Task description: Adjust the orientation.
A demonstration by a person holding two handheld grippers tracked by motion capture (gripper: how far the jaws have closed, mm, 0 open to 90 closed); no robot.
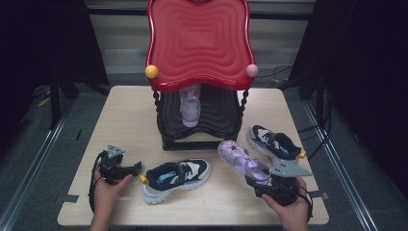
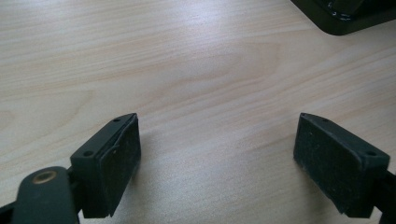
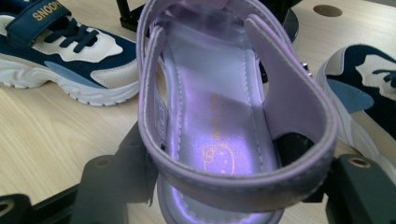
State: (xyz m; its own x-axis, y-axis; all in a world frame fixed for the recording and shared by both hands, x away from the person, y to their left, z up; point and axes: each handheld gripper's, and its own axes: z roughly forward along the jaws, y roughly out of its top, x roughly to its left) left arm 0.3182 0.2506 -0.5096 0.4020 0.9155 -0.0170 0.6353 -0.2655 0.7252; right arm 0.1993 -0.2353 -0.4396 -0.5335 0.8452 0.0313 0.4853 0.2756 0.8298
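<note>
A tall two-tier shoe rack with a red wavy plastic top [image 1: 198,43] stands at the back of the pale wooden table [image 1: 120,125], a lilac sandal [image 1: 190,108] on its black lower shelf. Two navy-and-cream chunky sneakers flank the front: one [image 1: 175,179] at centre, another [image 1: 274,143] to the right. Between them, the right gripper [image 1: 263,182] clamps the heel of a second lilac strapped sandal [image 3: 219,116]. The left gripper [image 2: 217,163] rests with jaws apart, holding nothing.

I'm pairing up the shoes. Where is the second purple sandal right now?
In the high view, the second purple sandal is front right on the table, heel clamped in the right tool, between the two navy sneakers.
</note>
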